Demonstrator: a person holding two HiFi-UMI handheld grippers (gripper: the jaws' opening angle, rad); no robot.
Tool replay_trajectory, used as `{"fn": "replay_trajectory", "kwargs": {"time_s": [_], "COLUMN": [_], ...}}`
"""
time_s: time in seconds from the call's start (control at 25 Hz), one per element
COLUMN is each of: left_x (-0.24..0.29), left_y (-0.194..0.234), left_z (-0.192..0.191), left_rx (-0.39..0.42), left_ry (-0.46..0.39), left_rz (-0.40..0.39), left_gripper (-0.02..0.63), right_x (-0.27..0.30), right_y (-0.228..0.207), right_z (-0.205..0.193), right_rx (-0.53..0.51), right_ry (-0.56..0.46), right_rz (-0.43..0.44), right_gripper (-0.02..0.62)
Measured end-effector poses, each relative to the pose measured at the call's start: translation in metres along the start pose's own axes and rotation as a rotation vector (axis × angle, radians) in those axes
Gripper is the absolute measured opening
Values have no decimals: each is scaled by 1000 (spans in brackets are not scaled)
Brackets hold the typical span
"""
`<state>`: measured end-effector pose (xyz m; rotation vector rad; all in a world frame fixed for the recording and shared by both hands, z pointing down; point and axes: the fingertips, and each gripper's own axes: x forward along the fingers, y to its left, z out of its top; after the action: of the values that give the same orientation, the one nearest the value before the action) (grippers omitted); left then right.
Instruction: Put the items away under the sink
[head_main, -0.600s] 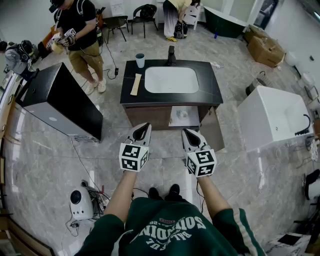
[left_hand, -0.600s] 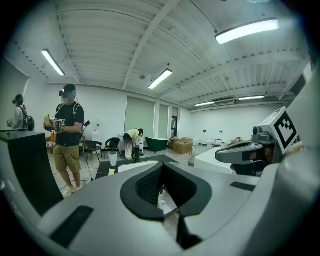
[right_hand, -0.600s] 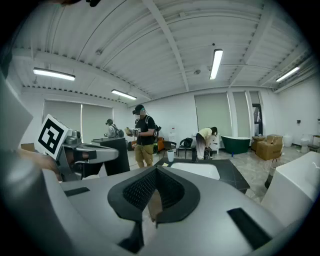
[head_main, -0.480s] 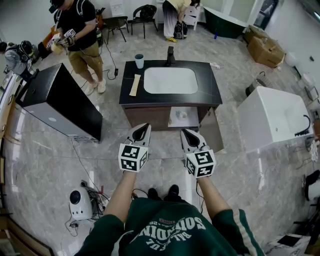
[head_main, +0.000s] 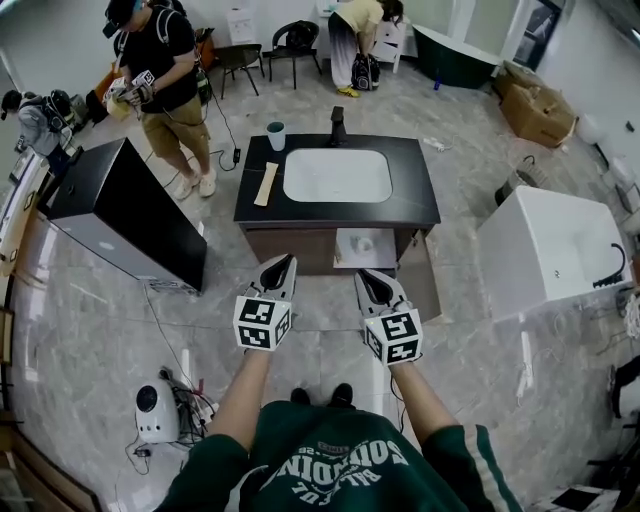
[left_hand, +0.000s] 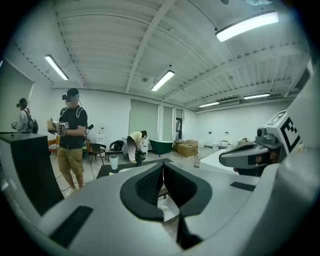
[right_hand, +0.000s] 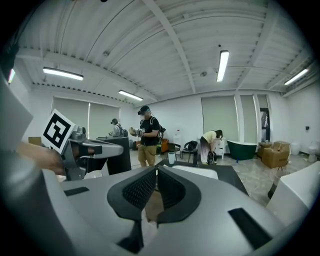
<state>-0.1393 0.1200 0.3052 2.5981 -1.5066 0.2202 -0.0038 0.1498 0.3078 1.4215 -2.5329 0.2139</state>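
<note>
A sink vanity with a black counter (head_main: 415, 185) and white basin (head_main: 337, 175) stands ahead of me. On the counter are a pale cup (head_main: 276, 135), a flat tan strip (head_main: 266, 183) and a dark faucet (head_main: 339, 127). Its right cabinet door (head_main: 420, 275) hangs open, and a small pale item (head_main: 363, 243) lies on the shelf inside. My left gripper (head_main: 278, 270) and right gripper (head_main: 372, 285) hover side by side over the floor in front of the cabinet, both shut and empty. The left gripper (left_hand: 162, 170) and right gripper (right_hand: 156, 175) each show their tips closed together.
A black cabinet (head_main: 120, 215) stands to the left and a white bathtub (head_main: 555, 250) to the right. A person (head_main: 165, 70) stands at the back left and another (head_main: 360, 25) bends over at the back. A white device with cables (head_main: 155, 410) lies on the floor near my left.
The head view has shifted, so the vanity sits a little lower in frame. Both grippers have dropped slightly and stay side by side, shut.
</note>
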Motion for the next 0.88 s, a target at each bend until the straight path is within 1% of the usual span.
{"fn": "replay_trajectory", "kwargs": {"time_s": [0.12, 0.44, 0.6, 0.76, 0.88], "left_x": [10, 32, 49, 75, 101], "left_y": [-8, -32, -22, -7, 8], "left_z": [4, 3, 3, 9, 14], "left_rx": [-4, -6, -12, 0, 0], "left_ry": [-4, 14, 10, 11, 5], "left_rz": [24, 53, 62, 55, 39], "left_gripper": [12, 11, 11, 11, 11], "right_x": [-3, -2, 9, 25, 46], "right_y": [-9, -44, -60, -73, -86], "right_z": [-2, -4, -5, -7, -3], "right_rx": [-5, 57, 62, 79, 75], "right_ry": [-3, -4, -16, -10, -6], "right_rz": [22, 56, 18, 18, 2], "right_gripper": [43, 43, 43, 43, 43]}}
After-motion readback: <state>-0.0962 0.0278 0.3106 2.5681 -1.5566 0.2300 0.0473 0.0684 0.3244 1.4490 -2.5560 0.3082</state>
